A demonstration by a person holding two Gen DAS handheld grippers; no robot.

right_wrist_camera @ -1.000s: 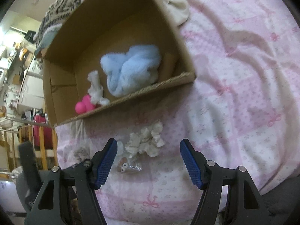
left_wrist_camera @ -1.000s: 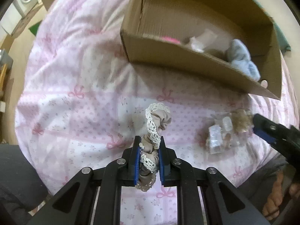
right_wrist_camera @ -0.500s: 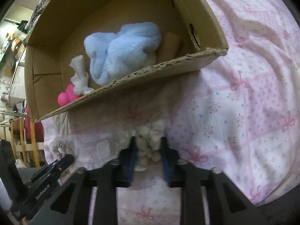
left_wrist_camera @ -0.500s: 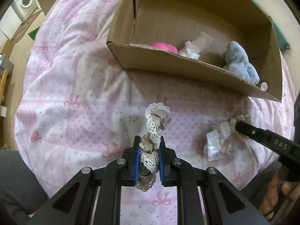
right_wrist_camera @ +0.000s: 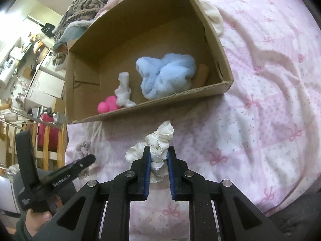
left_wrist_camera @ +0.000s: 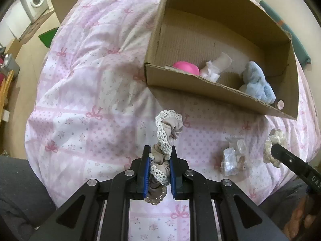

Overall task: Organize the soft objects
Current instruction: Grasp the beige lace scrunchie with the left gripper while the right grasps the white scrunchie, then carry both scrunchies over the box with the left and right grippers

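We had both grips made: our left gripper (left_wrist_camera: 159,169) was clamped on the beige lace scrunchie (left_wrist_camera: 167,138), our right gripper (right_wrist_camera: 158,170) pinched on the cream scrunchie (right_wrist_camera: 159,144), both over the pink quilt (right_wrist_camera: 260,100). Next, we judged, came carrying them over the cardboard box (right_wrist_camera: 212,92) rim to release inside

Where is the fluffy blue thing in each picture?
Left wrist view: the fluffy blue thing lies in the right end of the cardboard box, at the upper right of the picture.
Right wrist view: the same fluffy blue thing lies in the box, just above the picture's middle.
Shared landmark: the pink toy, in the box, left of it in both.
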